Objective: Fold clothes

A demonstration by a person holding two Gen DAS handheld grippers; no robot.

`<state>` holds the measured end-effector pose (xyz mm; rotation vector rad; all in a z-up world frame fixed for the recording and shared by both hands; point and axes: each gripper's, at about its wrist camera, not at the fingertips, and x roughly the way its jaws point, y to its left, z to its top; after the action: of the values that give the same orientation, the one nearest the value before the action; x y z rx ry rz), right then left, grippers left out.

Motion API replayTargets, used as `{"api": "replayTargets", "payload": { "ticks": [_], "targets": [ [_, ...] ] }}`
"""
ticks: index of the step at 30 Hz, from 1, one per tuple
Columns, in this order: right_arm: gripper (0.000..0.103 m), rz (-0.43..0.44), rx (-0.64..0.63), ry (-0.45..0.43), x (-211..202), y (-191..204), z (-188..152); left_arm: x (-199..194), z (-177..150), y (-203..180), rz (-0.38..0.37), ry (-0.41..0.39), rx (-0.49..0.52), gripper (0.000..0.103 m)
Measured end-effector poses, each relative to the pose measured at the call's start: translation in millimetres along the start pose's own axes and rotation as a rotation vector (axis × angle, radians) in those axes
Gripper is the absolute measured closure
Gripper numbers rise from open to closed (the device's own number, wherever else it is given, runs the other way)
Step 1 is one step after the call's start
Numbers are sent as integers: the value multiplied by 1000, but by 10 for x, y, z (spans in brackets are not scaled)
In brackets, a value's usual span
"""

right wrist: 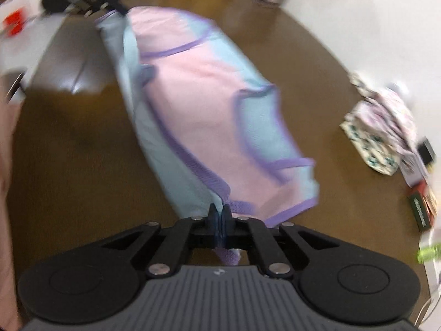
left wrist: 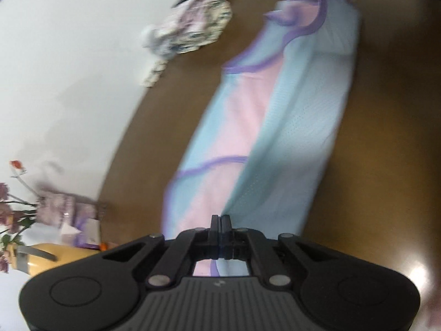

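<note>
Fingers of left gripper [left wrist: 220, 222] and right gripper [right wrist: 219, 212] pinch pastel garment [left wrist: 275, 127]; no writing legible.

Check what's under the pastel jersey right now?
The jersey hangs stretched between the left gripper and right gripper over the brown table. Bare tabletop shows around it; the patch directly below is covered.

place: a lived-in home room, most likely a dining or living area
table [left wrist: 171, 102]: brown, round-edged, glossy, set near a plain white wall [left wrist: 55, 55]
decor: vase of dried pinkish flowers [left wrist: 11, 209] at the table's edge
clutter: floral-print folded fabrics [right wrist: 383, 132] piled by the rim, small boxes [right wrist: 421, 209] beside them
laundry: pastel pink-and-blue sleeveless top [right wrist: 204, 104] spread over the tabletop
seating: dark glossy cushion [right wrist: 69, 63] beside the table
</note>
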<state>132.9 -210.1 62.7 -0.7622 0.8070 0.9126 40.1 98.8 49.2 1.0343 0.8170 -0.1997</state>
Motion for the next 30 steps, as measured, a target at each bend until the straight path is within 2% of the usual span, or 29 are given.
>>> {"api": "replayTargets", "payload": {
  "ticks": [5,9,12,14,15,16,17,19,21,23,25,26,30],
  "targets": [
    [101,21,49,45,297,-231,65,389,118,146,-81,10,-22,103],
    [101,31,60,69,449,-241,44,557,105,135,-113,23,-50,103],
    [99,40,110,66,480,-305,6,553,45,142,-137,29,-119,94],
    [87,45,161,51,442,-371,-29,479,-64,232,-133,16,-216,85],
    [81,42,190,30,397,-406,-47,422,-136,292,-128,2,-279,77],
    [69,35,220,2,335,-442,-64,358,-213,355,-122,-14,-346,75],
    [63,28,250,-26,274,-478,-81,298,-281,397,-132,-34,-410,76],
    [63,50,241,-57,288,-383,-15,205,-388,429,-181,-79,-518,78],
    [63,79,214,-81,335,-247,76,151,-454,397,-263,-128,-595,78],
    [63,108,188,-106,382,-112,166,178,-468,293,-301,-137,-620,78],
    [63,138,162,-130,428,23,257,230,-496,213,-294,-128,-660,89],
    [64,152,149,-142,452,90,302,264,-536,205,-288,-126,-701,91],
    [68,178,170,-157,591,211,298,321,-749,208,-274,-114,-819,92]
  ]
}}
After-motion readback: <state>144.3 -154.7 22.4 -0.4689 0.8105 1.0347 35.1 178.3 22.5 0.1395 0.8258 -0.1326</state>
